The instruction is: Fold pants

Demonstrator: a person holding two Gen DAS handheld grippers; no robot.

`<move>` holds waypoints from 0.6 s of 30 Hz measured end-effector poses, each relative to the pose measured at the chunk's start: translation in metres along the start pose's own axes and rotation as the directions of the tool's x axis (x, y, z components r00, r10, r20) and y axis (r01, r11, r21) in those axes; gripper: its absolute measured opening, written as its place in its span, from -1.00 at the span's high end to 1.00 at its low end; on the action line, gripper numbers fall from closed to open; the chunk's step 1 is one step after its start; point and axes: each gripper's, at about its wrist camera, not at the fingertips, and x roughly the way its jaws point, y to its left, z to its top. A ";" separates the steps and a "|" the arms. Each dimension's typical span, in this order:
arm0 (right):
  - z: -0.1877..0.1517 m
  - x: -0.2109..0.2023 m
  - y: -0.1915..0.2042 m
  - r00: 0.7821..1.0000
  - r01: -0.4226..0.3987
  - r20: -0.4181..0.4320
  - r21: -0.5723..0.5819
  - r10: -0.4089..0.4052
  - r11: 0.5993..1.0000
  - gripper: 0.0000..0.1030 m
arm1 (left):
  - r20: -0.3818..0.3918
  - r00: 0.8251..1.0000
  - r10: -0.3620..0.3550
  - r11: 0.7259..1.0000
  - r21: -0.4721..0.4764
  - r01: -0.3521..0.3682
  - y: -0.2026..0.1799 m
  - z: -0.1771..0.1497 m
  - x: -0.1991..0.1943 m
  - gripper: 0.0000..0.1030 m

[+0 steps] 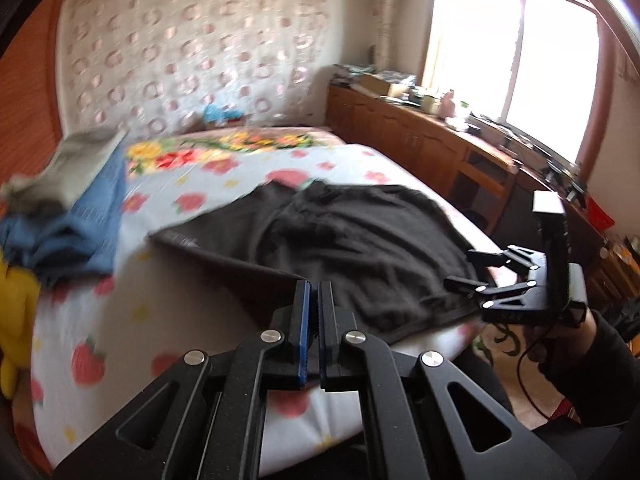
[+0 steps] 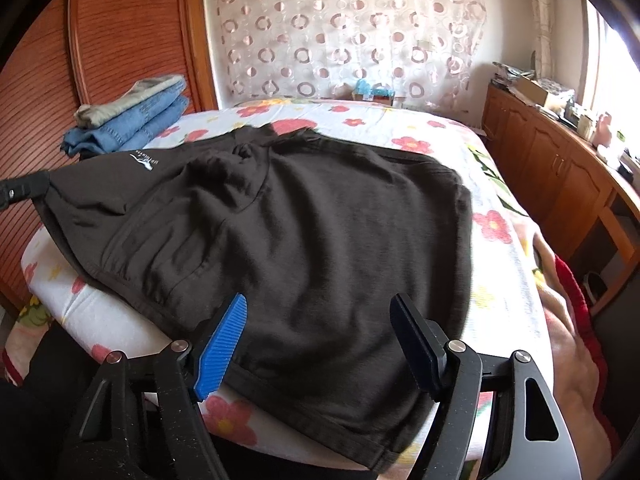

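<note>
Pants (image 2: 304, 232) across bed (image 2: 500, 280), left gripper (image 1: 313, 292) jaws clenched on hem, right gripper (image 2: 320, 320) jaws released.

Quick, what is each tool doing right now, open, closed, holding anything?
Left tool: closed, pinching an edge of the dark pants.
Right tool: open over the pants' near edge, gripping nothing.

Left wrist view: close over the bed's (image 1: 120, 320) near edge, facing its far right corner.
Right wrist view: close above the near edge, facing the far edge.
Shared: dark pants (image 1: 360, 248) (image 2: 320, 220), bed top.
</note>
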 end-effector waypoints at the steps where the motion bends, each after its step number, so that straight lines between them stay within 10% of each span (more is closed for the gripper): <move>1: -0.001 -0.001 -0.002 1.000 0.000 0.004 0.009 0.000 1.000 -0.47 | 0.005 1.000 -0.006 1.000 0.023 0.006 -0.007 0.007 0.002 0.92; 18: -0.013 -0.013 -0.034 0.999 0.005 0.035 0.093 -0.008 0.996 -0.47 | -0.032 0.989 -0.144 0.980 0.133 0.147 -0.076 0.081 0.055 0.92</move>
